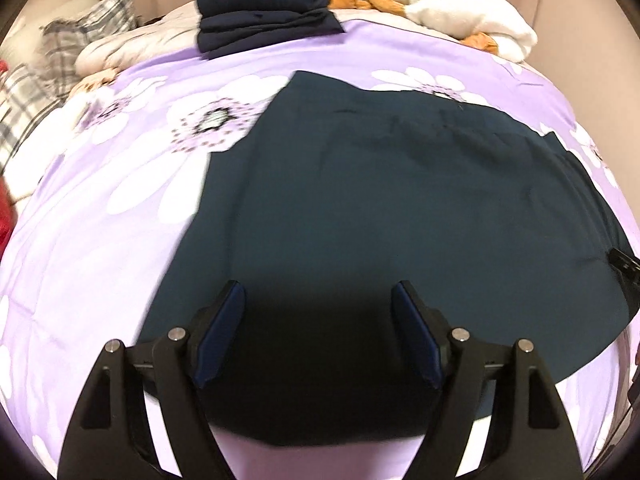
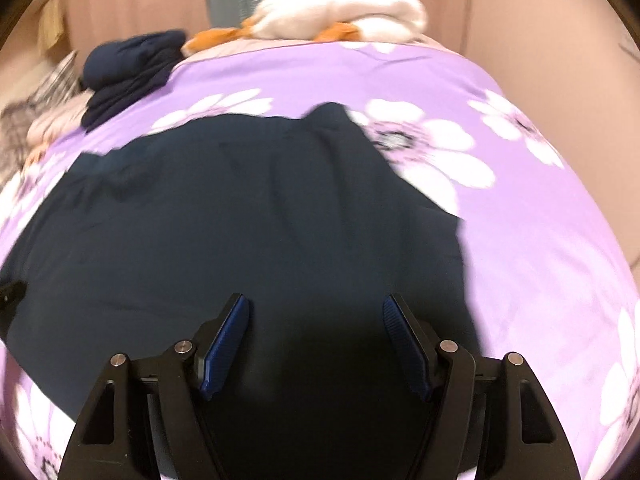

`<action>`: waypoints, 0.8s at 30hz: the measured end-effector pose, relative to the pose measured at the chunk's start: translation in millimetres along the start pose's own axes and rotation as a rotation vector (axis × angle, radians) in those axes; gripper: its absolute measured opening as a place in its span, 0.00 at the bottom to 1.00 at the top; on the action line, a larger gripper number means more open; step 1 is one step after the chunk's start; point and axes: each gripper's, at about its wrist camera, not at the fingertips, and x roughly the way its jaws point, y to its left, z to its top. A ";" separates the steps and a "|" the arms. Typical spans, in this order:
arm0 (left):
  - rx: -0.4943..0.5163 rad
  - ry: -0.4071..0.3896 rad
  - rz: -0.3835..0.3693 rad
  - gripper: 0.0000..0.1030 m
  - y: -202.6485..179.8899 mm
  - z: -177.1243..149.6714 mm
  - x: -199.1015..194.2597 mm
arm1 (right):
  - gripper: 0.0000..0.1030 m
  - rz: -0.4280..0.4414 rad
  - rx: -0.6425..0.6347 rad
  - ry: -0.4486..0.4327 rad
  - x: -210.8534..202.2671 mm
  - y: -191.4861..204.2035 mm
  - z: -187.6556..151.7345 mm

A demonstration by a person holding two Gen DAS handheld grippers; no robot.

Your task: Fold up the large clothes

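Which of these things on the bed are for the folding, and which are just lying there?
For the folding:
dark garment spread flat on the purple bedspread
left gripper, open above it
right gripper, open above it

Just lying there:
folded navy pile
white and orange plush toy
plaid pillow

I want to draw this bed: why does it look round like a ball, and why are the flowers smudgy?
Both views: the fisheye lens bulges the purple flowered bedspread into a dome. Right wrist view: flowers and the edges of the dark garment are smeared by blur; left wrist view looks sharper in the middle, smeared at its left edge. Each view has a dark shadow between the fingers.
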 end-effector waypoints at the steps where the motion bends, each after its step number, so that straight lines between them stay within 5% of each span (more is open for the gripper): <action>1: -0.010 -0.001 0.002 0.75 4.5 -4.3 -3.7 | 0.67 0.001 0.014 -0.004 -4.5 -6.9 -2.6; 9: -0.070 0.018 0.024 0.79 35.7 -32.3 -25.7 | 0.67 -0.096 0.028 0.006 -26.7 -31.6 -34.0; 14: -0.111 0.065 0.047 0.79 54.1 -45.3 -40.2 | 0.67 -0.077 0.155 0.017 -41.3 -65.8 -48.3; 24: -0.041 0.047 0.086 0.79 47.7 -53.9 -79.5 | 0.67 -0.124 0.185 -0.006 -88.3 -79.7 -55.2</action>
